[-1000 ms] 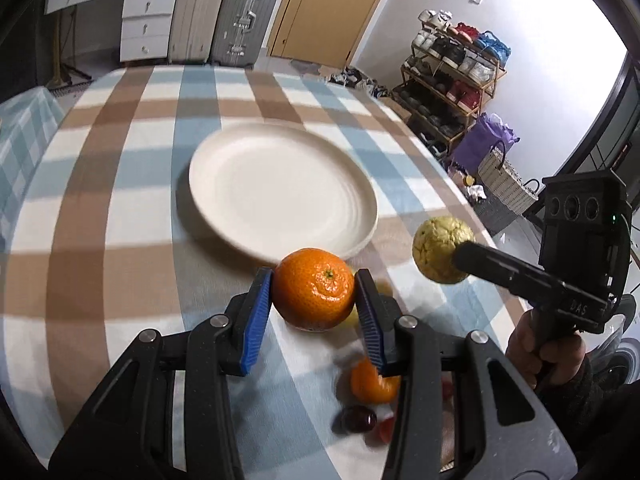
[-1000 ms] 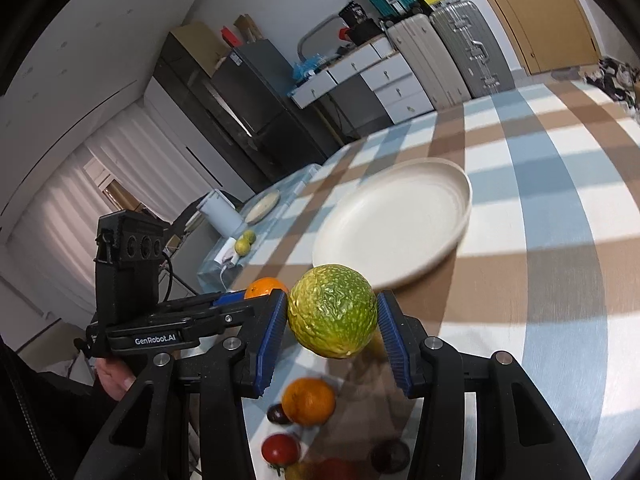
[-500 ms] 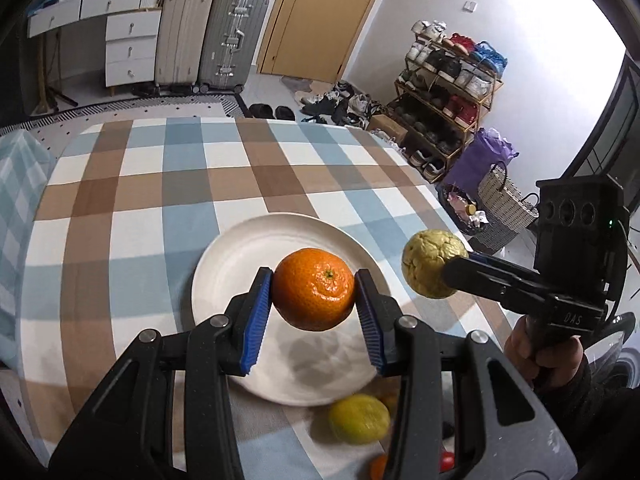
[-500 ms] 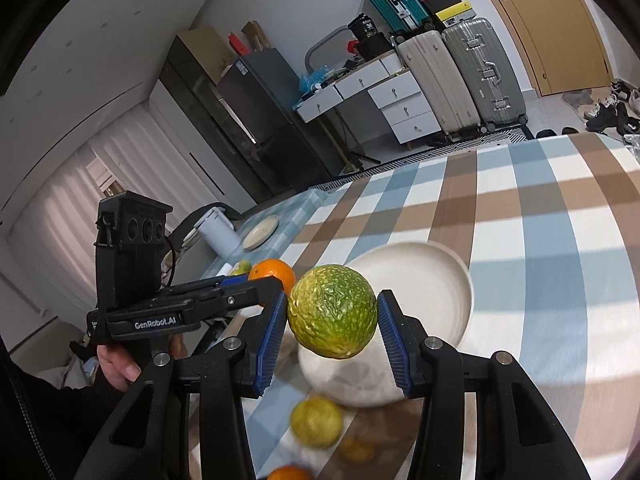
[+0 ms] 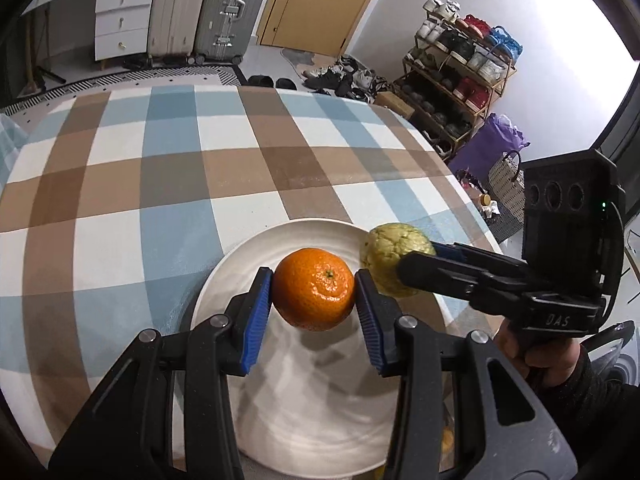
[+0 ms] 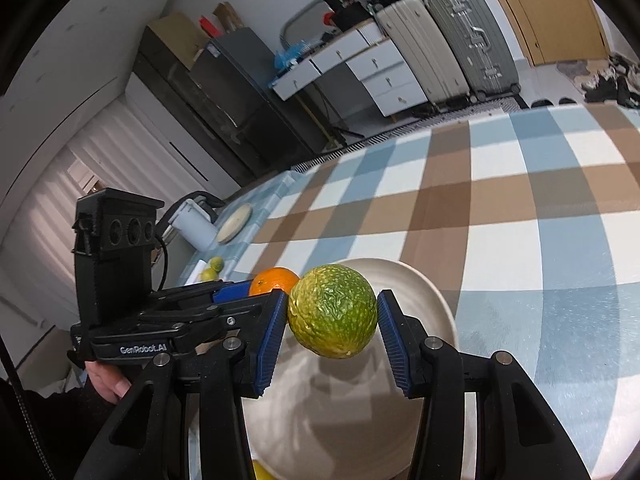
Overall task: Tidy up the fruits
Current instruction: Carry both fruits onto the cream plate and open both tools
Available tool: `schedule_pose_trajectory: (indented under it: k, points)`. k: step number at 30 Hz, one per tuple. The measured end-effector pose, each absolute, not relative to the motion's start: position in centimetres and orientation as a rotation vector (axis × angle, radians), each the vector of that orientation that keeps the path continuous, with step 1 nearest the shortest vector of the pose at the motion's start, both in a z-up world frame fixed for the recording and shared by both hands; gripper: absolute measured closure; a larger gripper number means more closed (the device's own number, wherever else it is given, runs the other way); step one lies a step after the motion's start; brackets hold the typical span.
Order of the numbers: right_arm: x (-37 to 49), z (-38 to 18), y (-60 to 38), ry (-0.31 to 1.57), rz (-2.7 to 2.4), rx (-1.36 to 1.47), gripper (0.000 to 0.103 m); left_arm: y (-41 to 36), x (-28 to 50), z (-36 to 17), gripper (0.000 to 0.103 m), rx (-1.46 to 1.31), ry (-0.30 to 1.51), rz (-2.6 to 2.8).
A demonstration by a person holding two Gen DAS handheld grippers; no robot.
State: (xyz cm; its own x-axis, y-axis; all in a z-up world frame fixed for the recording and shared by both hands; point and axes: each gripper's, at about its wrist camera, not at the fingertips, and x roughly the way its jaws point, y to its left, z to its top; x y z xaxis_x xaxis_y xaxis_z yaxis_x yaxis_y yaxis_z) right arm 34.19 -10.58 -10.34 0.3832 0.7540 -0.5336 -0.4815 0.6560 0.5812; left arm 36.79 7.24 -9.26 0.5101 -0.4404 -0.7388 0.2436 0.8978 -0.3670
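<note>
Left hand-held gripper (image 5: 314, 294), shown from its own wrist view, has its blue pads (image 5: 256, 318) closed against the two sides of an orange (image 5: 314, 288), which hangs clear above the white plate (image 5: 224, 280). Right hand-held gripper (image 6: 333, 322) is likewise closed on a wrinkled green-yellow citrus fruit (image 6: 333, 316), with a ribbed blue pad pressed on each flank. Taking the plate as landmark: both fruits are held over it, the orange above its middle and the green-yellow fruit above its right-hand rim as the left wrist view shows, so that the two fruits lie just beside each other without visibly touching. The plate itself rests on a desk (image 5: 160, 168) covered in a blue, brown and white checked cloth. Beyond the plate's far side the cloth runs to the desk edge, past which stand two suitcases (image 5: 208, 8), a white chest of drawers (image 5: 120, 20) and a shoe rack (image 5: 460, 64). A hand (image 5: 536, 356) grips the right gripper's handle to the right of the plate.
</note>
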Motion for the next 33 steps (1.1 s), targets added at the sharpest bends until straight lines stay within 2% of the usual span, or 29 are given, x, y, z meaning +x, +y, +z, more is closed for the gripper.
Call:
schedule_pose_trajectory:
  k: [16,19,23,29,31,33]
  points:
    - [36.7,-12.9,-9.0,0.923,0.766,0.343,0.055,7.1,38.9,-11.5,0.064,-0.226,0.953,-0.416]
    - [36.7,-13.0,-8.9,0.925,0.754,0.337,0.054,7.1,38.7,-11.0,0.055,-0.214,0.936,-0.405]
    - [36.4,-12.5,-9.5,0.897,0.764,0.357,0.051,7.8,38.0,-10.3,0.034,-0.243,0.917,-0.391]
    - [35.1,-10.6,-10.4,0.841,0.747,0.374,0.032,8.5,35.7,-8.1,0.020,-0.246,0.875,-0.352]
    - [34.2,-9.8,-10.9,0.816,0.743,0.373,0.027,8.6,34.6,-7.3,0.018,-0.232,0.864,-0.331]
    - [33.1,-8.9,-11.4,0.794,0.733,0.366,0.009,8.5,33.4,-6.5,0.011,-0.218,0.849,-0.312]
